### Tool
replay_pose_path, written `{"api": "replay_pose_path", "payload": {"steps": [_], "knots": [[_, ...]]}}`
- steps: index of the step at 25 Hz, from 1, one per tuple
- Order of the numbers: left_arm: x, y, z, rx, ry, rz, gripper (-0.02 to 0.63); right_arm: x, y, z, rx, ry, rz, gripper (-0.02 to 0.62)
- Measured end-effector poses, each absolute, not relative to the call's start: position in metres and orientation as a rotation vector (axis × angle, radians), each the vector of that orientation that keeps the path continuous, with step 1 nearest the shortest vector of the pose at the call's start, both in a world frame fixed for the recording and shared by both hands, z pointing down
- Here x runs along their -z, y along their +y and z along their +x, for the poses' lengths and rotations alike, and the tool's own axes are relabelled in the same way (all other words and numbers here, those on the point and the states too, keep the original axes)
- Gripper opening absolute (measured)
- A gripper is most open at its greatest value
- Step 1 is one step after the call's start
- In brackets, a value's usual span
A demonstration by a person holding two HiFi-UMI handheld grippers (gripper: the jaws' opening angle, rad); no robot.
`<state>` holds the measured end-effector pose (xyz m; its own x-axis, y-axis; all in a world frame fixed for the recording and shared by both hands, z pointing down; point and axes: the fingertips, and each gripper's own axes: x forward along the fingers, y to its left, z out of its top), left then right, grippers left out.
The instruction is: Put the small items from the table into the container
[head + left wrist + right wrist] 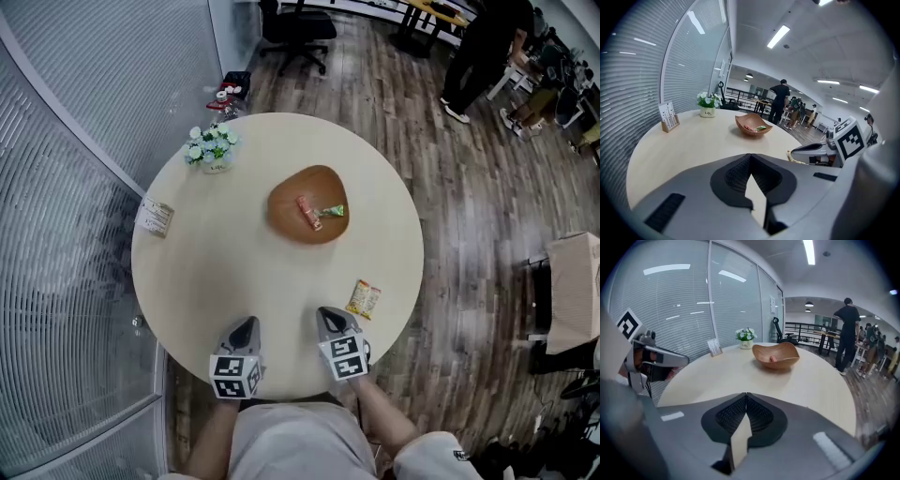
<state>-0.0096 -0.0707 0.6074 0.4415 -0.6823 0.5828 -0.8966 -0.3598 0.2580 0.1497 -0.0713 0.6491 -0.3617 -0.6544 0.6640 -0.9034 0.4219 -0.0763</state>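
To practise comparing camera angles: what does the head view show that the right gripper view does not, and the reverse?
Only the head view shows the yellow snack packet lying near the edge of the table. Only the right gripper view shows the ceiling lights. Both show the wooden bowl, the flower pot and the card stand.

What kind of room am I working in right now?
Probably an open-plan office: a glass partition with blinds beside the round table, a black office chair, and a person standing at desks across the wood-look floor.
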Motion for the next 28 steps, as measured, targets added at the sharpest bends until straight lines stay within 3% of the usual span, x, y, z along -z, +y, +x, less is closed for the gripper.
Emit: {"api": "replay_pose_path", "payload": {"steps": [2,5,8,15,25,28], "knots": [[-0.608,-0.070,-0.008,-0.516,-1.312,2.152,0.006,-0.660,-0.071,0.181,-0.571,-2.061,1.326,0.009],[-0.608,-0.070,-0.007,-0.517,-1.304,2.151,0.006,-0.676,-0.071,0.226,-0.620,-1.968,1.353,0.142],[-0.610,-0.070,-0.004,-0.519,-1.292,2.152,0.006,-0.691,-0.074,0.263,-0.656,-1.885,1.395,0.236],[-0.615,-0.069,0.000,-0.538,-1.276,2.150,0.006,-0.737,-0.083,0.292,-0.859,-1.773,1.477,0.388],[-0.616,-0.069,-0.009,-0.554,-1.293,2.133,0.006,-0.757,-0.087,0.293,-0.891,-1.675,1.501,0.399],[-0.617,-0.069,-0.011,-0.554,-1.294,2.132,0.006,-0.757,-0.086,0.297,-0.894,-1.656,1.512,0.343]]}}
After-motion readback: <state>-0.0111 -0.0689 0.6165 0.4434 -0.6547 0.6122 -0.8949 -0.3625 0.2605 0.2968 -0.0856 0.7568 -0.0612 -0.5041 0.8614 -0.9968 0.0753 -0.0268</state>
